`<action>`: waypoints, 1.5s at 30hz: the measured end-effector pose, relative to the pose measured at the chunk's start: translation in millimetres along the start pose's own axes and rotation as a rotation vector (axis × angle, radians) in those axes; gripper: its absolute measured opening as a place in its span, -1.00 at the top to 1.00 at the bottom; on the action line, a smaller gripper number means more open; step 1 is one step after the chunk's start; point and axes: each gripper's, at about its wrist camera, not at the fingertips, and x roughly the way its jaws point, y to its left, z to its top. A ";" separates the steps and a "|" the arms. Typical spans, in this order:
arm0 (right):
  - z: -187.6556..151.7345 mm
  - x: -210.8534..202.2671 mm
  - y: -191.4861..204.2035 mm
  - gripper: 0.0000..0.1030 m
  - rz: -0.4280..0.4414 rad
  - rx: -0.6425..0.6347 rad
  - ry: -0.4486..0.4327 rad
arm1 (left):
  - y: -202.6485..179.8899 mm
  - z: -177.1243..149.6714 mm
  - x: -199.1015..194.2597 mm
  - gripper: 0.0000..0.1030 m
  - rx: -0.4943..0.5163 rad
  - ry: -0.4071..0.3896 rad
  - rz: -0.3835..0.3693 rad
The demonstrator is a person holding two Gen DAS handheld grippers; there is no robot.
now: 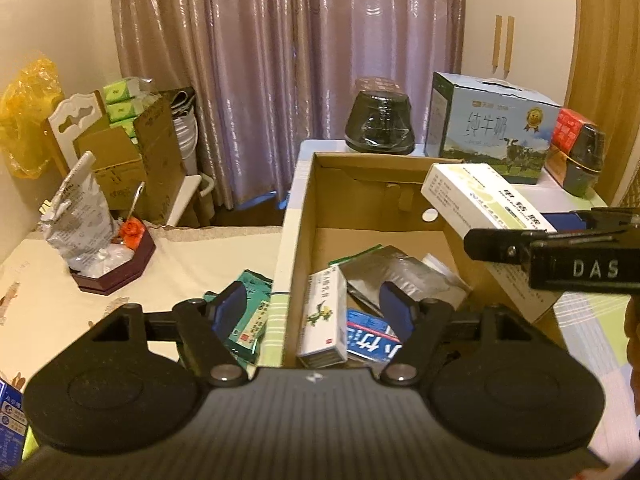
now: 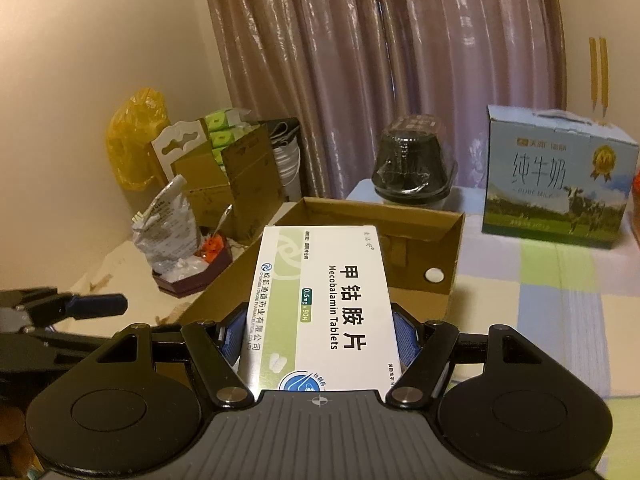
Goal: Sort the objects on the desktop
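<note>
One cardboard box [image 1: 312, 216] is seen open on the desk [image 2: 560, 300]. Right tongs [image 2: 318, 334] are clenched on one white-green carton [image 2: 320, 300] printed "Mecobalamin Tablets", "0.5mg x 90", held above the cardboard box's near edge. Left tongs [image 1: 314, 312] are released, nothing gripped, over the cardboard box's front. Three small packs and foil sachets are counted inside. Behind the cardboard box: one milk case [image 2: 556, 184] marked "PURE MILK".
</note>
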 end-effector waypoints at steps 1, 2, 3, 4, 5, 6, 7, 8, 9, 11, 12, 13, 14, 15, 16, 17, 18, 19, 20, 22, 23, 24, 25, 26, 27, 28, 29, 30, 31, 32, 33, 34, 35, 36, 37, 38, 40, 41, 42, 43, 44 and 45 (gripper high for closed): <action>1.0 1.9 -0.2 -0.32 0.011 0.011 -0.001 | 1.9 -0.2 -0.2 -0.40 -0.004 0.000 0.000; 2.2 4.4 -1.3 -0.43 0.030 0.023 0.000 | 3.6 -1.2 -0.3 -0.42 -0.010 0.002 0.000; 3.7 6.9 -1.9 -0.72 0.037 0.028 0.006 | 4.5 -1.8 -0.4 -0.43 -0.012 0.005 0.002; 4.5 8.4 -2.9 -0.77 0.036 0.033 0.009 | 5.5 -2.9 -0.5 -0.45 -0.015 0.007 0.005; 4.8 7.9 -4.0 -0.78 0.034 0.036 0.001 | 6.2 -3.9 -0.7 -0.48 -0.018 0.008 0.005; 4.8 6.9 -5.3 -0.78 0.029 0.035 -0.003 | 6.7 -5.0 -1.0 -0.51 -0.022 0.010 0.005; 4.2 5.5 -7.0 -0.78 0.026 0.036 -0.006 | 7.1 -6.4 -1.7 -0.55 -0.024 0.010 0.005; 3.2 4.7 -8.0 -0.78 0.021 0.039 -0.006 | 6.1 -7.2 -2.4 -0.57 -0.024 0.011 0.008; 2.0 3.2 -10.1 -0.79 0.014 0.042 -0.004 | 5.7 -8.1 -2.9 -0.57 -0.024 0.012 0.009; -0.2 0.5 -13.9 -0.79 0.005 0.046 0.000 | 3.7 -9.1 -3.4 -0.59 -0.025 0.017 0.006; -1.6 -1.7 -15.9 -0.80 -0.001 0.048 0.003 | 2.5 -9.5 -3.8 -0.62 -0.028 0.019 0.006; -2.4 -3.2 -16.6 -0.81 -0.005 0.049 0.004 | 0.9 -9.9 -4.5 -0.67 -0.031 0.022 0.007; -3.0 -5.0 -17.7 -0.83 -0.008 0.049 0.007 | -0.5 -10.4 -5.6 -0.73 -0.032 0.022 0.009; -4.2 -7.4 -18.8 -0.87 -0.013 0.047 0.010 | -2.2 -10.7 -7.3 -0.75 -0.033 0.020 0.013; -5.3 -9.4 -19.5 -0.89 -0.020 0.046 0.011 | -2.8 -10.8 -8.0 -0.80 -0.035 0.020 0.014; -5.9 -11.7 -20.8 -0.92 -0.027 0.044 0.013 | -4.4 -11.0 -9.7 -0.85 -0.039 0.021 0.016; -6.6 -14.3 -22.2 -0.95 -0.032 0.044 0.016 | -5.7 -11.6 -11.0 -0.87 -0.042 0.025 0.019; -6.9 -16.7 -23.0 -0.96 -0.034 0.043 0.019 | -7.3 -11.8 -12.8 -0.91 -0.043 0.029 0.028; -7.6 -19.7 -24.1 -0.96 -0.038 0.042 0.021 | -8.9 -12.1 -13.8 -0.91 -0.041 0.031 0.032; -8.8 -26.4 -25.9 -0.96 -0.047 0.042 0.027 | -13.2 -13.2 -17.7 -0.94 -0.037 0.034 0.030; -8.9 -28.7 -25.7 -0.96 -0.050 0.044 0.029 | -15.3 -13.5 -19.6 -0.98 -0.036 0.035 0.031; -9.2 -32.8 -26.5 -0.97 -0.053 0.044 0.030 | -17.9 -13.7 -21.7 -0.98 -0.034 0.035 0.037; -9.5 -37.1 -27.0 -0.97 -0.056 0.042 0.031 | -20.8 -14.0 -24.2 -0.98 -0.032 0.036 0.042; -9.7 -40.9 -27.1 -0.97 -0.059 0.040 0.033 | -22.7 -14.1 -26.4 -0.98 -0.031 0.037 0.041; -9.6 -44.3 -26.5 -0.97 -0.063 0.038 0.036 | -24.6 -14.2 -29.3 -0.98 -0.034 0.036 0.038; -10.1 -48.3 -26.0 -0.97 -0.067 0.035 0.042 | -25.8 -14.6 -32.1 -0.98 -0.038 0.037 0.038; -10.7 -51.2 -25.2 -0.97 -0.071 0.032 0.048 | -27.5 -14.4 -34.6 -0.98 -0.040 0.038 0.038; -11.6 -54.7 -24.4 -0.97 -0.074 0.030 0.055 | -29.6 -14.4 -37.8 -0.98 -0.042 0.039 0.036; -12.6 -58.3 -23.6 -0.97 -0.074 0.029 0.062 | -31.2 -14.4 -40.6 -0.98 -0.043 0.040 0.035; -13.8 -62.3 -22.7 -0.97 -0.073 0.032 0.068 | -33.3 -14.8 -44.4 -0.98 -0.045 0.042 0.035; -15.5 -67.3 -21.8 -0.97 -0.073 0.034 0.075 | -34.8 -15.2 -47.6 -0.98 -0.045 0.043 0.034; -17.1 -71.1 -20.9 -0.97 -0.073 0.037 0.079 | -36.8 -16.2 -51.9 -0.98 -0.046 0.044 0.033; -18.1 -74.9 -20.1 -0.97 -0.075 0.043 0.084 | -38.1 -17.0 -55.7 -0.98 -0.049 0.045 0.033; -19.7 -80.0 -18.9 -0.97 -0.076 0.049 0.090 | -39.4 -18.6 -60.2 -0.98 -0.054 0.046 0.034; -20.8 -84.4 -17.5 -0.97 -0.075 0.053 0.095 | -39.8 -20.5 -64.4 -0.98 -0.060 0.046 0.034; -22.7 -88.6 -16.0 -0.97 -0.072 0.057 0.101 | -40.2 -22.1 -68.5 -0.98 -0.068 0.045 0.030; -26.8 -98.2 -12.6 -0.97 -0.072 0.067 0.113 | -40.5 -25.3 -76.8 -0.98 -0.084 0.045 0.026; -28.9 -102.4 -10.4 -0.97 -0.074 0.067 0.118 | -41.0 -27.2 -81.8 -0.98 -0.088 0.046 0.025; -31.0 -106.4 -8.7 -0.97 -0.080 0.065 0.120 | -41.9 -29.1 -86.6 -0.98 -0.092 0.047 0.025; -33.0 -110.3 -6.6 -0.97 -0.086 0.061 0.121 | -43.2 -30.4 -90.5 -0.98 -0.094 0.047 0.024; -35.2 -114.6 -4.7 -0.97 -0.090 0.056 0.122 | -44.3 -32.2 -95.6 -0.98 -0.096 0.046 0.022; -37.3 -118.9 -3.0 -0.97 -0.094 0.053 0.122 | -45.1 -33.7 -100.0 -0.98 -0.099 0.046 0.018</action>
